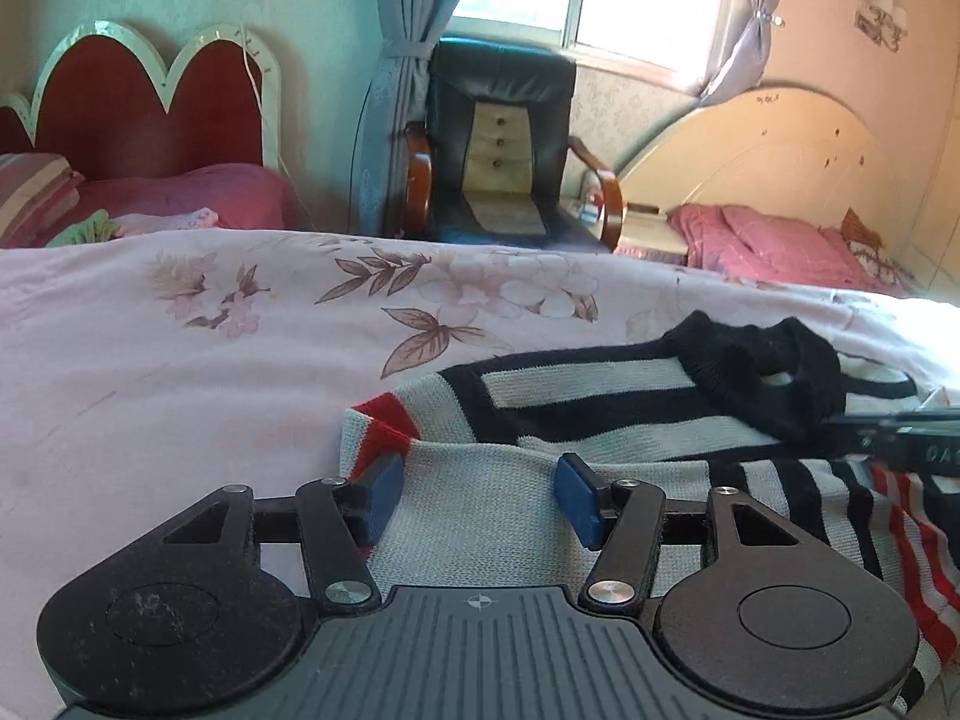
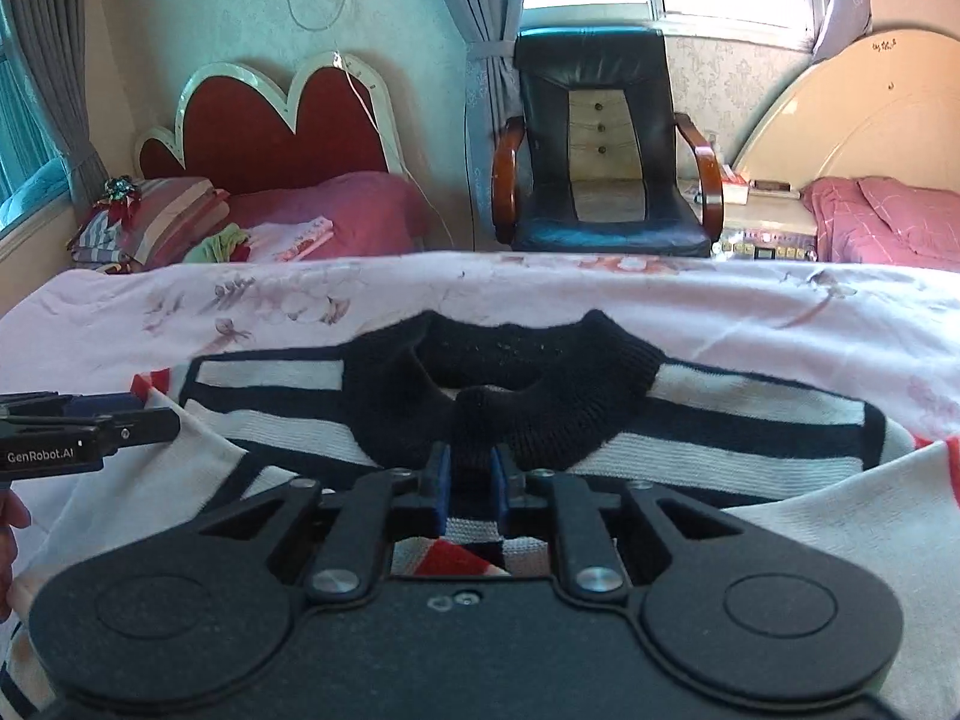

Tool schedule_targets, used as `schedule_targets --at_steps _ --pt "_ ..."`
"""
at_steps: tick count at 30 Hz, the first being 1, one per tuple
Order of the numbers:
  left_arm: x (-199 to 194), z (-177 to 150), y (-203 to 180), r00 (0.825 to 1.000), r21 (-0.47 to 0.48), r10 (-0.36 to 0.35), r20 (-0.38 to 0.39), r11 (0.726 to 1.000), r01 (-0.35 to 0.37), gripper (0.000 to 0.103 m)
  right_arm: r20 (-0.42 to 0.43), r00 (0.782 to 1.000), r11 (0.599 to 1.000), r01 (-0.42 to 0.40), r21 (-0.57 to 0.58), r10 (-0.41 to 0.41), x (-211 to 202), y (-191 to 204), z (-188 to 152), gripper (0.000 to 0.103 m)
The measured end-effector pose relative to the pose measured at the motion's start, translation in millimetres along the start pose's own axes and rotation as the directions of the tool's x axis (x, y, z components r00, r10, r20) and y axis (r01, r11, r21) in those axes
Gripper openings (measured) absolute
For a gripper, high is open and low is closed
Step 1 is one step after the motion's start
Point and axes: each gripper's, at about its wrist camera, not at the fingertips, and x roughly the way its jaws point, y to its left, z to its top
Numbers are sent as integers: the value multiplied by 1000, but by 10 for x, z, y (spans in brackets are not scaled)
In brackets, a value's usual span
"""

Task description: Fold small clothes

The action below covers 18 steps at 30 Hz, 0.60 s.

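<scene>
A small knitted sweater (image 1: 600,396) with white, black and red stripes and a black collar (image 2: 528,396) lies on the floral bed sheet (image 1: 180,348). Both sleeves are folded in over the body. My left gripper (image 1: 480,489) is open, its blue pads over the folded left sleeve near the red cuff (image 1: 384,420). My right gripper (image 2: 471,480) is nearly shut, its pads pinching the sweater fabric just below the collar. The left gripper also shows at the left edge of the right wrist view (image 2: 90,420).
A black leather armchair (image 2: 600,138) stands beyond the bed's far edge. A red headboard (image 2: 270,120) with pillows and clothes is back left. A cream headboard (image 1: 780,162) with pink bedding is back right. Curtains (image 1: 402,78) hang by the window.
</scene>
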Motion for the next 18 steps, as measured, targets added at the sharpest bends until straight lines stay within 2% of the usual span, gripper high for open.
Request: schedule_targets --at_steps 1,4,6,9,12,15,18 --pt "3 -20 15 1000 -14 -7 7 1000 8 59 -24 1000 1000 6 1 -6 75 -16 -21 14" --pt "-55 -9 -76 1000 18 23 -4 1000 -23 59 -2 1000 1000 7 -14 -7 48 -8 -75 15" --pt "-197 5 -205 999 59 33 22 998 -34 59 13 1000 1000 1 -2 -1 -61 8 -68 19" --pt "-316 -43 -401 999 73 -32 31 997 29 59 52 997 998 -54 -14 55 -216 114 -62 20" --pt "-266 -135 -596 999 118 -43 11 992 42 59 36 990 990 -137 -30 138 -202 278 -83 20" --pt "-245 -215 -564 1000 153 -24 11 988 22 59 -30 988 987 -152 -47 151 -80 385 -172 19" --pt "-382 -310 -369 1000 161 1 11 987 -3 59 -1 994 988 -113 -101 114 -228 306 -270 17"
